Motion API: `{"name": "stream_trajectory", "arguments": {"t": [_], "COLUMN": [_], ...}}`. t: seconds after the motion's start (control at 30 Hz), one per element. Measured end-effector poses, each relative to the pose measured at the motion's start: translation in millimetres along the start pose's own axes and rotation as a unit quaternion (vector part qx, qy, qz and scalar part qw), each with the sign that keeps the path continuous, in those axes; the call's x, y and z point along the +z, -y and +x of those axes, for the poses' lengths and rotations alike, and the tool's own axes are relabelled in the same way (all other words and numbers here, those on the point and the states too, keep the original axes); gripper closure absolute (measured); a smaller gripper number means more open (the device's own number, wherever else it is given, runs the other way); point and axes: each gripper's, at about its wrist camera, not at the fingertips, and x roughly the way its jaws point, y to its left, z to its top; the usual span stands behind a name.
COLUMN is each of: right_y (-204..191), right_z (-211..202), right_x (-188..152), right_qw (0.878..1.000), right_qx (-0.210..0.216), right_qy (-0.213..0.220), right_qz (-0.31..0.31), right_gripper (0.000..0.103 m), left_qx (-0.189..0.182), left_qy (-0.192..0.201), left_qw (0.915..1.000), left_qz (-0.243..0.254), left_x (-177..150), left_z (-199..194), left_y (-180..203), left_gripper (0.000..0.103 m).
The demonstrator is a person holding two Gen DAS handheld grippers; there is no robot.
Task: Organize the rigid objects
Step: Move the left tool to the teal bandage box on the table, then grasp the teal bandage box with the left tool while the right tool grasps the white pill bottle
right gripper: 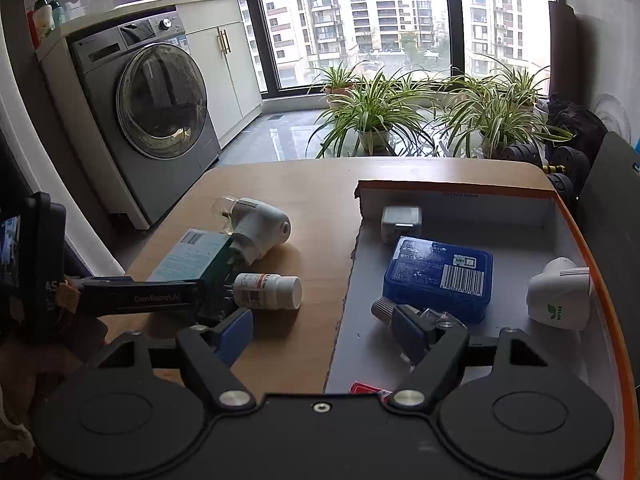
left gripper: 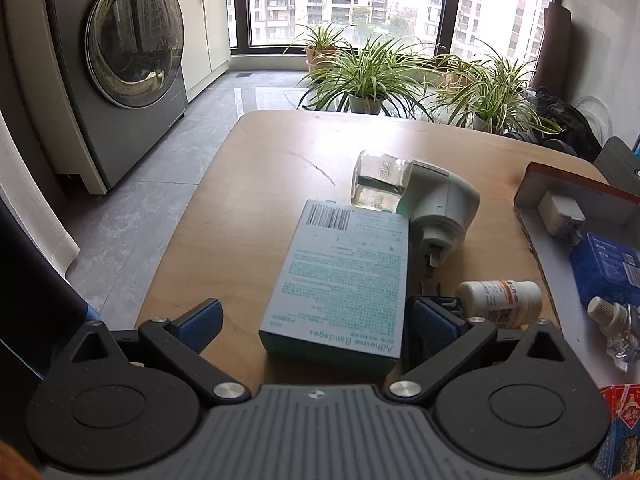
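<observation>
Wooden rounded table carries one flat pale-blue cardboard bandage box, lying between the spread, unclenched fingers of the left gripper, long axis pointing straight ahead. One white cylindrical pill bottle lies sideways just right of it. Right gripper hangs released, holding nothing.

A pale teal box of adhesive bandages lies flat at the frame's centre, barcode end away, with a white plug-in device and its clear bottle on their sides just beyond. A white pill bottle lies sideways at right. In the right wrist view, a tray at right holds a blue tin, a white adapter and a white plug-in unit.
</observation>
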Motion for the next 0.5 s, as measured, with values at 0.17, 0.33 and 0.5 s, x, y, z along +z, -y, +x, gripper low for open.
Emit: {"name": "stream_trajectory", "arguments": {"t": [0.17,0.33,0.5], "right_y": [-2,-13,-28], "right_z": [16,36,61], "right_x": [1,7,14], "right_qw": [1.0,1.0,0.999], "right_qx": [0.005,0.013,0.019], "right_qy": [-0.013,-0.024,-0.036], "right_qz": [0.001,-0.002,0.004], "right_gripper": [0.013,0.013,0.013], "left_qx": [-0.006,-0.005,-0.019], "left_qy": [-0.008,0.009,0.017], "left_qw": [0.9999,0.9998,0.9996], "left_qz": [0.002,0.014,-0.009], "left_x": [8,-1,-4], "left_z": [16,17,6], "left_y": [-5,-8,-18], "left_gripper": [0.0,0.021,0.031]}}
